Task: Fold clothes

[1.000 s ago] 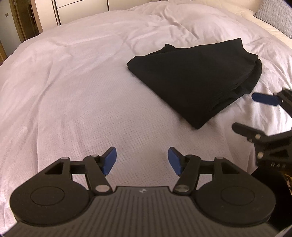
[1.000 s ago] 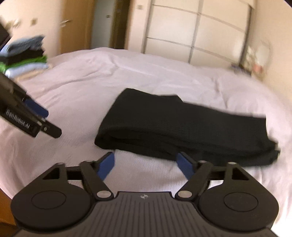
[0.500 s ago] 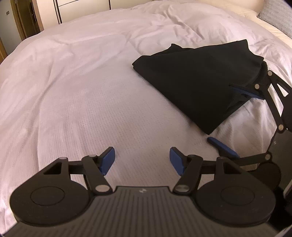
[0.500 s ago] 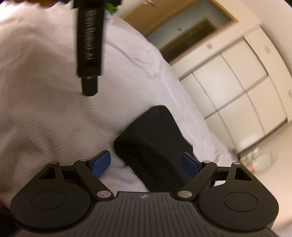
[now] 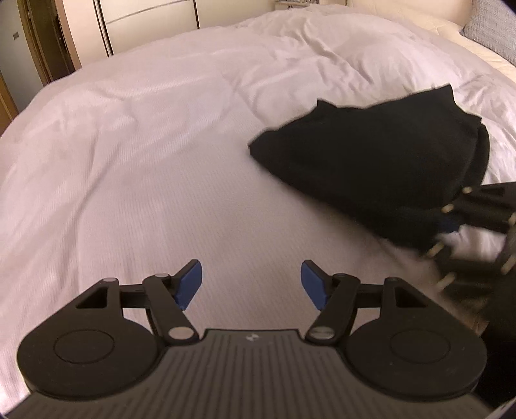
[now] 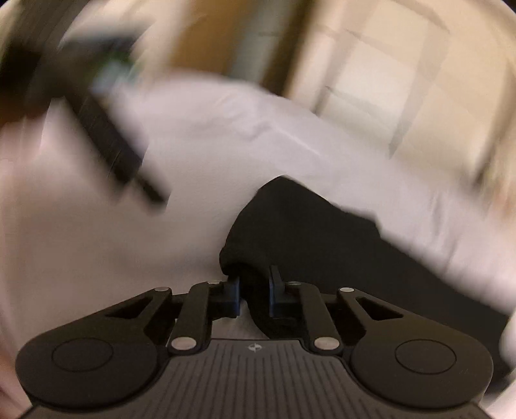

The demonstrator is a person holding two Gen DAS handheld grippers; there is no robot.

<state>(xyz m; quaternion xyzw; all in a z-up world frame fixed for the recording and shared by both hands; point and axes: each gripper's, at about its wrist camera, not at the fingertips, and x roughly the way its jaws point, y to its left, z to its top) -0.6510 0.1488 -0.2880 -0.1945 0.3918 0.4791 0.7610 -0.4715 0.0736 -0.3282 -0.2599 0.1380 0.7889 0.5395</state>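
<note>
- The bed [image 5: 135, 167] fills nearly the whole room in front of me, covered by a pale, faintly textured white duvet with soft creases toward the far side.
- Behind the bed stands a wardrobe [image 5: 148, 22] with cream panel doors, and a wooden door frame [image 5: 42, 42] sits to its left.
- A folded black garment [image 5: 371, 154] lies on the duvet, on the right side in the left wrist view; it is a flat, layered bundle with one corner pointing toward the middle of the bed.
- The left hand-held gripper [image 5: 251, 283] hangs over bare duvet, well apart from the garment, its blue-padded fingers [image 5: 190, 280] spread wide with nothing between them.
- The right hand-held gripper [image 6: 254, 296] has its jaws drawn in narrow, pinched on the near edge of the black garment, with dark cloth bunched between the blue pads [image 6: 235, 293].
- In the left wrist view that same right hand-held gripper [image 5: 448, 222] shows at the garment's near right corner, blurred, with the cloth edge at its tips.
- The right wrist view is heavily smeared; a dark bar [image 6: 109, 141] crosses its upper left, too blurred to say more about it.
- A grey pillow corner [image 5: 496, 29] peeks in at the top right edge.
</note>
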